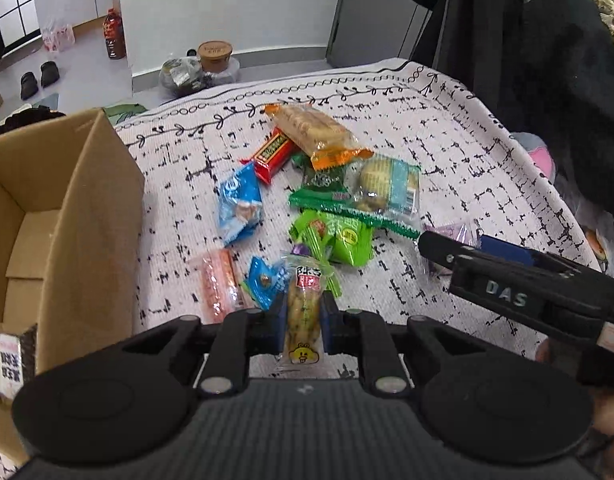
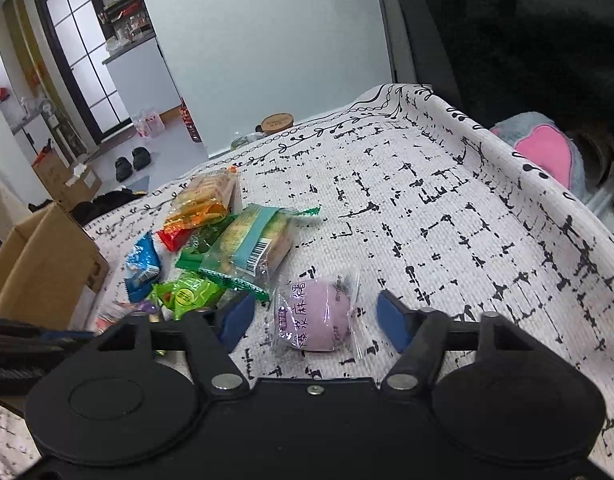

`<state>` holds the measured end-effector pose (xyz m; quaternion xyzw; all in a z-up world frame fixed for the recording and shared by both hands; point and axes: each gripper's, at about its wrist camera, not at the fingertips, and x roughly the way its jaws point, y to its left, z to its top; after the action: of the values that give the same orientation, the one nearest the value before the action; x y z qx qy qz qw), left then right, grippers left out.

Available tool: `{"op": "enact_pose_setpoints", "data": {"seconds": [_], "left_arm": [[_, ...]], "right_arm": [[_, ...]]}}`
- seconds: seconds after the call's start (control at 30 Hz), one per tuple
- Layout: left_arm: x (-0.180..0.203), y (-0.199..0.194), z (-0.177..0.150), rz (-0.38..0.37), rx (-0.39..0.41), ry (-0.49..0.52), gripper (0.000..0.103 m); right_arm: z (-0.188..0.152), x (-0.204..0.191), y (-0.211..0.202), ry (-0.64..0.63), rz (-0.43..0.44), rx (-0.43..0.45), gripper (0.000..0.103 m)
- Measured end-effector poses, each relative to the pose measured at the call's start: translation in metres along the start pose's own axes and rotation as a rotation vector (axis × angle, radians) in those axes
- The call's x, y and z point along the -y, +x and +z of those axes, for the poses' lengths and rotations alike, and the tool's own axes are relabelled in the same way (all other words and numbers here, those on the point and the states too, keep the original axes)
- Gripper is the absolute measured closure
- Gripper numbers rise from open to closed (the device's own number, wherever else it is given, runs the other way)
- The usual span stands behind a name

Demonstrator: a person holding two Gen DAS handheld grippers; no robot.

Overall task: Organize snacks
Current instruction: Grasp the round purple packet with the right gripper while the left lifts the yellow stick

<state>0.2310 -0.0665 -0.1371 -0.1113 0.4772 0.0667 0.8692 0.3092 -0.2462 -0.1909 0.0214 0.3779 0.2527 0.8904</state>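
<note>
While the left gripper [image 1: 304,316] clamps down, its blue fingers [image 1: 330,320] are closed tight on a long clear snack packet [image 1: 303,320] with a yellow cartoon at its near end, right at the near edge of the table [image 1: 447,148] with its black-and-white patterned cloth. Just beyond it lies the snack pile: a pink sausage packet [image 1: 217,286] and a small blue packet [image 1: 265,282] beside the held one, a bright green packet [image 1: 339,236] farther in, a blue bag [image 1: 239,204], a red bar [image 1: 273,154] and an orange-ended biscuit pack [image 1: 315,134] toward the far edge. An open cardboard box [image 1: 67,216] stands at the table's left edge. Over to the right wrist view: the right gripper [image 2: 317,318] has its fingers [image 2: 393,320] spread wide, gripping nothing, with a purple round bun in clear wrap [image 2: 313,314] lying on the cloth between them, touching neither from what shows. The pile sits just to its left, a teal-banded cake pack [image 2: 253,240] nearest.
</note>
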Motion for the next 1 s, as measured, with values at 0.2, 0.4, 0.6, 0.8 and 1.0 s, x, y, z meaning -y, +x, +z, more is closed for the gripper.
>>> {"op": "enact_pose_setpoints", "data": {"seconds": [0.2,0.4,0.6,0.8,1.0], "left_arm": [[-0.011,-0.018,0.012,-0.001,0.01,0.033,0.087],[-0.017,-0.042,0.028,-0.006,0.044,0.059,0.087],[-0.029,-0.067,0.028,-0.005,0.08,0.063,0.087],[-0.046,-0.088,0.019,-0.008,0.113,0.039,0.087],[-0.067,-0.103,0.012,-0.004,0.152,0.023,0.087]], "right_arm": [[0.002,0.003,-0.006,0.001,0.016,0.007,0.068],[0.006,0.0,-0.016,0.014,0.028,0.02,0.069],[0.011,-0.01,-0.032,0.001,0.032,0.059,0.069],[0.01,-0.023,-0.042,-0.012,0.042,0.077,0.069],[0.011,-0.039,-0.054,-0.013,0.039,0.092,0.069]]}}
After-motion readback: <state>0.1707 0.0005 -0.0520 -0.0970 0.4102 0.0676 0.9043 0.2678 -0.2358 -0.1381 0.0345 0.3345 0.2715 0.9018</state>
